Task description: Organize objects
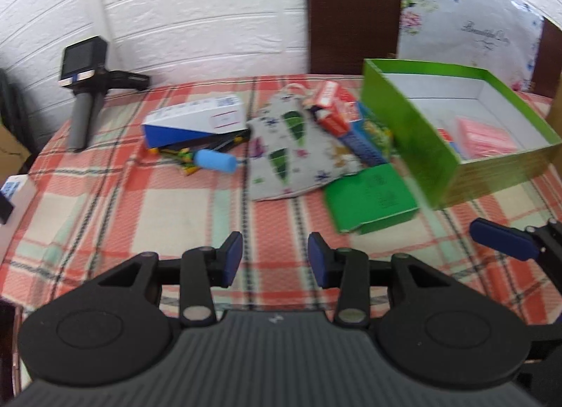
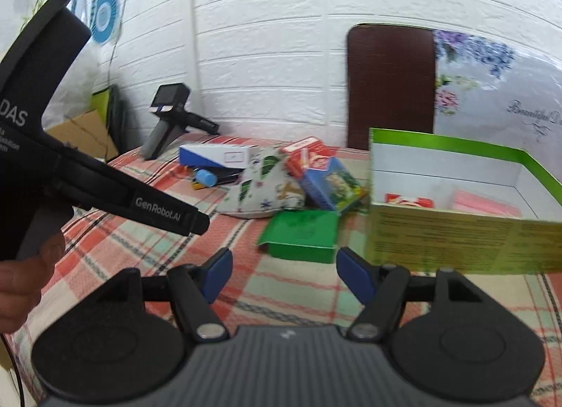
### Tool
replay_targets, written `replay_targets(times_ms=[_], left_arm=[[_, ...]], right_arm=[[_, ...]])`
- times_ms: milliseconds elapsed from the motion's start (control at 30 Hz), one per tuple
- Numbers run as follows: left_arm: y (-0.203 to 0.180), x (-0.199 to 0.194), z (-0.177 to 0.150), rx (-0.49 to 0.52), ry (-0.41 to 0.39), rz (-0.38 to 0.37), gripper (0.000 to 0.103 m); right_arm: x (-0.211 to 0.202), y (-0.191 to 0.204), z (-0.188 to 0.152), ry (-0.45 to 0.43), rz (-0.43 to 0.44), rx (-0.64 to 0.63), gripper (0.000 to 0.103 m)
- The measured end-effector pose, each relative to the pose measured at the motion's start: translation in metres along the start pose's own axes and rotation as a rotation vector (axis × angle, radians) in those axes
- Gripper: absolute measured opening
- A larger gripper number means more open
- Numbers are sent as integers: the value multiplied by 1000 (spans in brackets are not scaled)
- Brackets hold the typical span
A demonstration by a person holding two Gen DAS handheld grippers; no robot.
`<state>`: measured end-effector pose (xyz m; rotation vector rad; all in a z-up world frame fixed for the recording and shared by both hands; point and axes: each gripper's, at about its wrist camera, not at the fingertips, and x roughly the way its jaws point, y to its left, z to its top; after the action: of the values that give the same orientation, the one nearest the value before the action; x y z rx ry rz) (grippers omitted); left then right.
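An open green box [image 1: 421, 133] [image 2: 456, 231] stands at the right of the plaid table, holding a pink pack [image 1: 484, 136] and a red pack [image 2: 409, 200]. A pile lies left of it: a small green box [image 1: 368, 196] [image 2: 302, 231], a patterned cloth pouch [image 1: 291, 147] [image 2: 263, 185], red card packs [image 1: 332, 105] [image 2: 307, 156], a blue box [image 1: 361, 143] [image 2: 326, 182], a white-and-blue carton [image 1: 196, 119] [image 2: 217, 156] and a blue roller [image 1: 214, 160] [image 2: 206, 177]. My left gripper [image 1: 275, 259] is open and empty before the pile. My right gripper [image 2: 284, 275] is open and empty near the small green box.
A black handheld device [image 1: 84, 80] [image 2: 172, 115] stands at the table's far left by the white brick wall. A brown chair back [image 1: 353, 10] [image 2: 390, 87] and a floral cloth [image 1: 467, 17] are behind the table. The left gripper's body [image 2: 87, 175] crosses the right wrist view's left side.
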<state>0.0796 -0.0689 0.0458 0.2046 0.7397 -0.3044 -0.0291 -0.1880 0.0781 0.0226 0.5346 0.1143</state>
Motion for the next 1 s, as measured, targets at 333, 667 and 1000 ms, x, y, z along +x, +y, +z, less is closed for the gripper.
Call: replay_targets(times_ms=[333, 667, 1000], left_arm=[[60, 17, -12, -143, 33, 28, 44], [75, 20, -16, -209, 47, -37, 47], [53, 17, -11, -234, 101, -234, 47]], right_arm=[[40, 24, 10, 67, -16, -69, 68], [110, 12, 19, 132, -157, -45, 92], [89, 7, 4, 147, -72, -16, 64]])
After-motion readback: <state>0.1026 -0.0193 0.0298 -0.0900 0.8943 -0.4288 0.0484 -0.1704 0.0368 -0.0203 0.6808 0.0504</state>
